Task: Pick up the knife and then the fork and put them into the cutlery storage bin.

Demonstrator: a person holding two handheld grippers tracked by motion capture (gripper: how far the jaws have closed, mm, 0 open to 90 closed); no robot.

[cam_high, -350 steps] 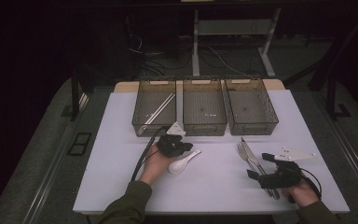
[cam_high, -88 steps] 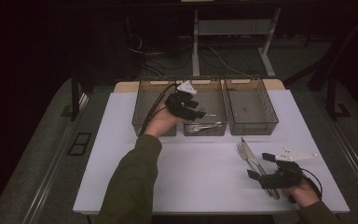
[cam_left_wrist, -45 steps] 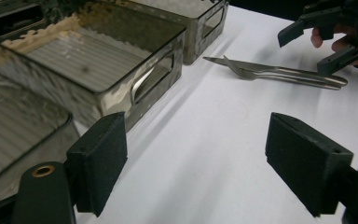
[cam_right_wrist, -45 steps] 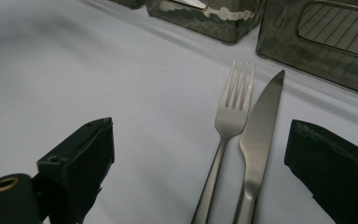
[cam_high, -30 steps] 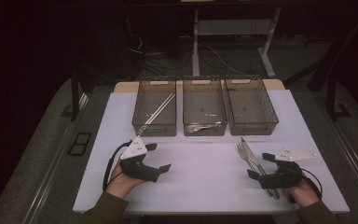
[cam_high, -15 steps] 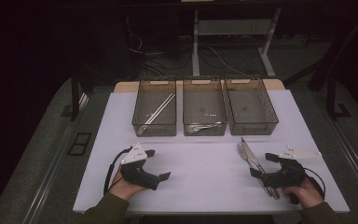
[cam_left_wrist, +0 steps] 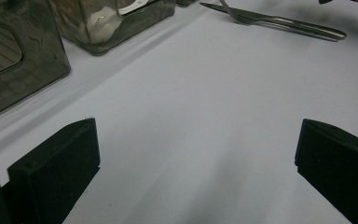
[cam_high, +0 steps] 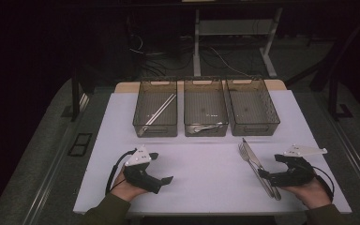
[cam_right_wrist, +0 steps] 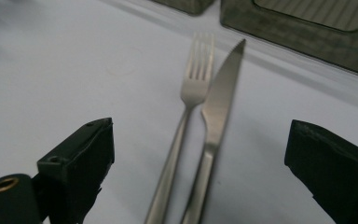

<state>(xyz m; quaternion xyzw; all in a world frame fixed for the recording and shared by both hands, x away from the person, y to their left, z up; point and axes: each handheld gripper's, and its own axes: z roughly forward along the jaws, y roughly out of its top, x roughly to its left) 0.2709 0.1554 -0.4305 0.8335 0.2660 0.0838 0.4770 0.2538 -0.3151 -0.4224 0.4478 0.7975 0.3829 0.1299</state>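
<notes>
Dim room, probably grey floor (cam_high: pixel 37 154)

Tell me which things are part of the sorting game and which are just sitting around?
Part of the job:
- fork
- knife
- right claw, open around both
- left claw, open, holding nothing
- three bins: left bin, middle bin, right bin

Just around:
- white table mat
- cables on the floor

No legible text, label, brand, number or sign in any view: none on the three bins (cam_high: pixel 205 114), the cutlery (cam_high: pixel 258 168), or the surface (cam_high: pixel 206 164).
</notes>
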